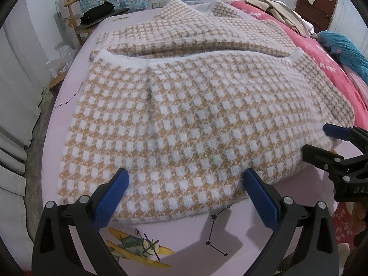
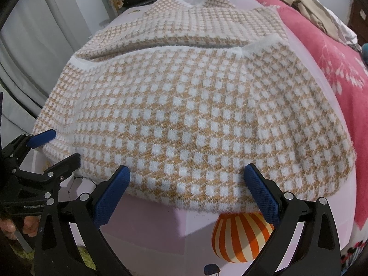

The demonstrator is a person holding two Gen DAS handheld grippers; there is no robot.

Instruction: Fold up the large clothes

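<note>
Sweater (image 1: 184,119), knitted, tan-and-white check with fuzzy white trim, lies spread on pink sheet (image 1: 184,237) of a bed. Lower part folded up over itself; white-edged hem runs across the middle, more checked fabric beyond it toward the far end of the bed. Near fold edge sits just ahead of both grippers.

Left gripper (image 1: 185,188): blue-padded fingers (image 1: 112,197) spread wide, tips at the near edge of the sweater, nothing pinched between them. Right gripper (image 2: 186,184): same posture, fingers apart, tips against the near fold, holding nothing. Each gripper shows at the margin of the other's view, jaws parted there too, one tip touching the sweater's side edge.

Sheet print: yellow biplane (image 1: 138,248) and a star constellation (image 1: 216,234) below the left gripper; orange-striped balloon (image 2: 241,239) under the right gripper, partly covered by the sweater's edge.

Surroundings: red floral blanket (image 1: 322,57) along the right side of the bed, beige clothes (image 1: 273,9) piled on it, teal bedding (image 1: 345,50) further right. Wooden chair (image 1: 78,16) with a dark item on its seat stands at the far left. Part of a hand (image 2: 16,227) is visible at the lower left of the right wrist view.
</note>
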